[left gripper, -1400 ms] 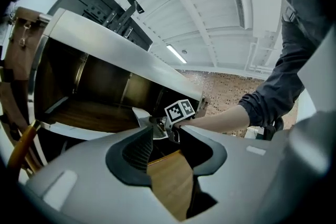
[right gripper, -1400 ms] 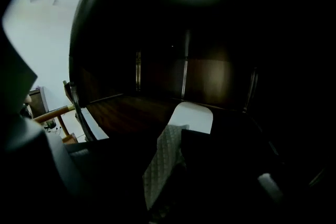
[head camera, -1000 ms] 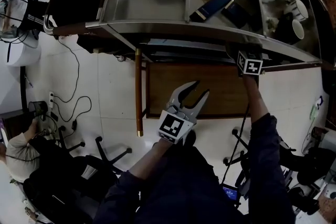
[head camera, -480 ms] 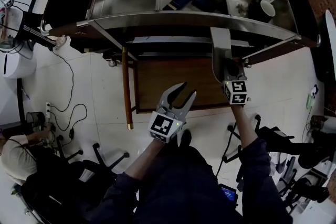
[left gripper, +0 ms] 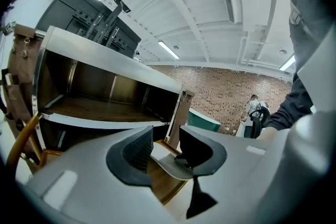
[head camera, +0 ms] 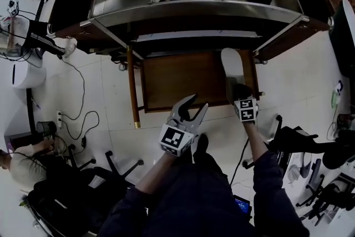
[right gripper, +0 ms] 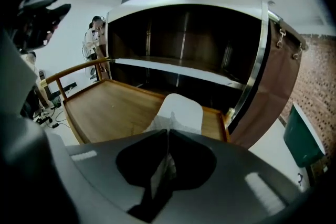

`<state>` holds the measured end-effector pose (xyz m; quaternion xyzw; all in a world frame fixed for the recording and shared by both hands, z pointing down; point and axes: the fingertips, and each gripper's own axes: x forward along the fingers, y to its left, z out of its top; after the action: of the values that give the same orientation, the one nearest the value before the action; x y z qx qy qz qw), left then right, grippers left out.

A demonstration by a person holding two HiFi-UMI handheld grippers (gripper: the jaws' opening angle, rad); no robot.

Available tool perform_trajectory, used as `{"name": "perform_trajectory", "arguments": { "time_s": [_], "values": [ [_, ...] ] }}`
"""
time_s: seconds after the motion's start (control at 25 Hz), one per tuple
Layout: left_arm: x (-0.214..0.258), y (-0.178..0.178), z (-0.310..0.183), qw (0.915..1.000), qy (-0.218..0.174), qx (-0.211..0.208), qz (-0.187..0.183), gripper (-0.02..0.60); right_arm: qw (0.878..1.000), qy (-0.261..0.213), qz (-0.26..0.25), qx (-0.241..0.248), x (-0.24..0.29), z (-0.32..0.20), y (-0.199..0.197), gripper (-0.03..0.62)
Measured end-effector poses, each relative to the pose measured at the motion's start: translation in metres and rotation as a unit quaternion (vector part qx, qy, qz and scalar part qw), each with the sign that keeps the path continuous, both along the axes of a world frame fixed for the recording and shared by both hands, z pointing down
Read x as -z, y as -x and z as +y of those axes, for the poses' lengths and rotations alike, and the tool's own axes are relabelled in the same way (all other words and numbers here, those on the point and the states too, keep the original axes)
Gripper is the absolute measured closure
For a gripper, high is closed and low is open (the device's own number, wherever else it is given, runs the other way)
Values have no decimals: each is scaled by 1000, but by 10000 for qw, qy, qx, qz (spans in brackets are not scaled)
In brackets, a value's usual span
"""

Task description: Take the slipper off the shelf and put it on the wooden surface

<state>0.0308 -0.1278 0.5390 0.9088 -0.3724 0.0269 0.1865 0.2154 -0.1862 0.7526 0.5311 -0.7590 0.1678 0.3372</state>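
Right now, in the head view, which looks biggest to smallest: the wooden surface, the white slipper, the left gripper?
1. wooden surface
2. left gripper, but it is nearer the camera
3. slipper, looking somewhat smaller than that gripper; their true order is unsure

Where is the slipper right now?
In the head view the slipper is over the right end of the wooden surface, in front of the shelf, one end between the opening jaws of the right gripper.
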Motion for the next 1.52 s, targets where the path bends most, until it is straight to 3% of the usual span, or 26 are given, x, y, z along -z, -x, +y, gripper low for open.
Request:
{"name": "perform_trajectory", "arguments": {
  "time_s": [0.16, 0.4, 0.64, 0.84, 1.24, 1.52],
  "values": [
    [0, 4, 3, 9999, -46, 14, -112, 422, 9992, 190, -147, -334, -5, -4, -4, 550],
    [15, 9, 24, 9993, -251, 141, -236, 422, 9957, -466, -710, -381, 51, 26, 15, 525],
    [39, 3, 91, 9986, -425, 275, -117, 422, 9776, -1242, -1688, 172, 148, 107, 67, 530],
    [53, -9, 153, 9983, -391, 428, 68, 422, 9578, -1551, -2266, 847, 205, 185, 101, 559],
    [64, -27, 234, 9980, -464, 377, 201, 422, 9404, -1954, -2554, 1108, 255, 270, 113, 586],
    [71, -35, 253, 9982, -519, 270, 140, 422, 9446, -2164, -2211, 1096, 268, 283, 105, 594]
  ]
}}
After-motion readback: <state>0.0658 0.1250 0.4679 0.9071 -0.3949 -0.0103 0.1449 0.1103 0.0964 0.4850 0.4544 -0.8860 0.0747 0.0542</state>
